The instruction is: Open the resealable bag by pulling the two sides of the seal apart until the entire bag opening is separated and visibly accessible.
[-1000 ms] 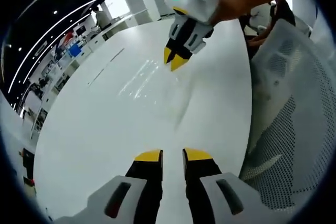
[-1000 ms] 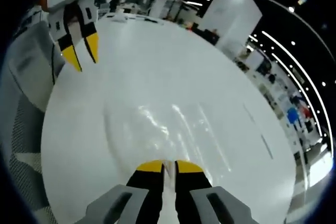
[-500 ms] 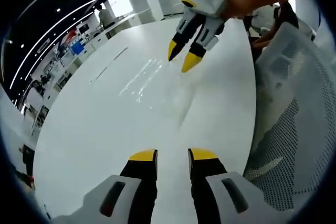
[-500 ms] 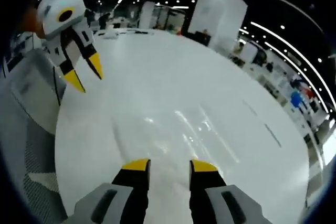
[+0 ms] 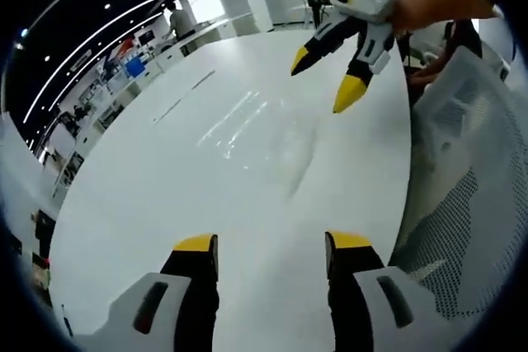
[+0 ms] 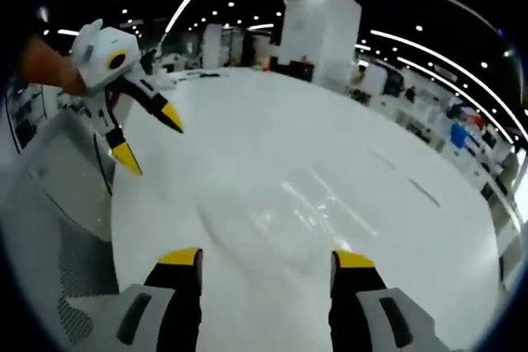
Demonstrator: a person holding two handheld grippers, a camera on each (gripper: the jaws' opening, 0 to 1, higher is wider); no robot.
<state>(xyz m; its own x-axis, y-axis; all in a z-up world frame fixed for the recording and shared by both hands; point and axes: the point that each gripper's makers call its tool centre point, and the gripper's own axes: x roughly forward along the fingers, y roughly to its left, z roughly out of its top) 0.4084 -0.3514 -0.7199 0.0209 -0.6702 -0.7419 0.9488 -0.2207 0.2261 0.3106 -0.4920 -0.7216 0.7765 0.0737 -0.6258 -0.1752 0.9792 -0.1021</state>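
Left gripper view: the left gripper [image 5: 272,243] hung over the white tabletop [image 5: 165,179] with its yellow-tipped jaws wide apart and nothing between them
Right gripper: [image 5: 328,82] came in at upper right, above the tabletop, jaws spread
Resealable bag: clear, lay flat on the tabletop [image 5: 260,125] between the two grippers, touched by neither
Right gripper view: own jaws [image 6: 268,258] apart over the bag [image 6: 305,204]; left gripper [image 6: 150,136] at upper left, also spread
Chair: grey mesh [image 5: 462,204], beside the tabletop
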